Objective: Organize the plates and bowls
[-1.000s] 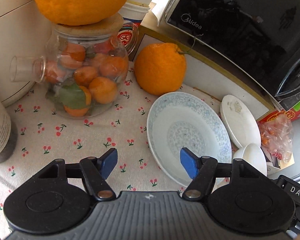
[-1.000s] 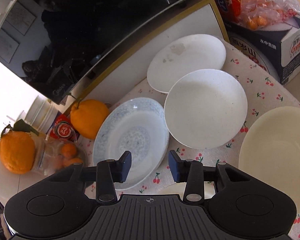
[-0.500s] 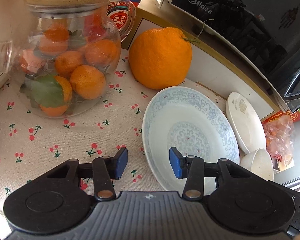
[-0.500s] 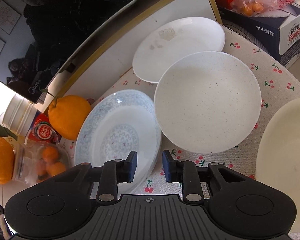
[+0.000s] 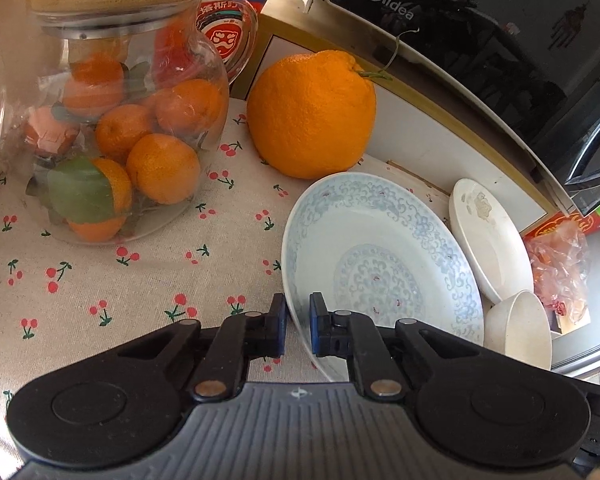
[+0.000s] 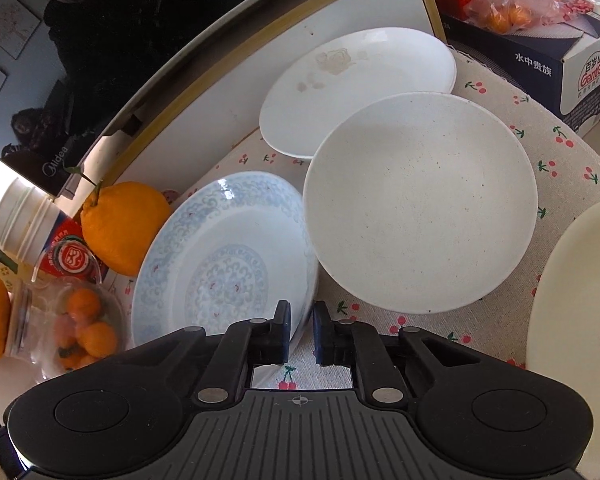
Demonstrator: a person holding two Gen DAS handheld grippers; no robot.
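A blue-patterned plate (image 5: 380,256) lies on the cherry-print cloth (image 5: 120,280). My left gripper (image 5: 298,322) is shut on its near left rim, one pad under the edge and one above. In the right wrist view the same plate (image 6: 220,264) has my right gripper (image 6: 302,330) shut on its near right rim. A white speckled dish (image 6: 420,200) overlaps the plate's right edge. Behind both dishes lies a white plate with a faded flower (image 6: 360,84). The edge of a cream plate (image 6: 580,288) shows at the far right.
A large orange (image 5: 312,116) and a glass jar of mandarins (image 5: 128,140) stand left of the plate. A black microwave (image 5: 500,40) on a white shelf closes the back. A dark carton (image 6: 540,52) with a bag of fruit sits at the back right.
Both grippers came down and forward to the blue-patterned plate. Their jaws went from open to shut on its rim, one on each side.
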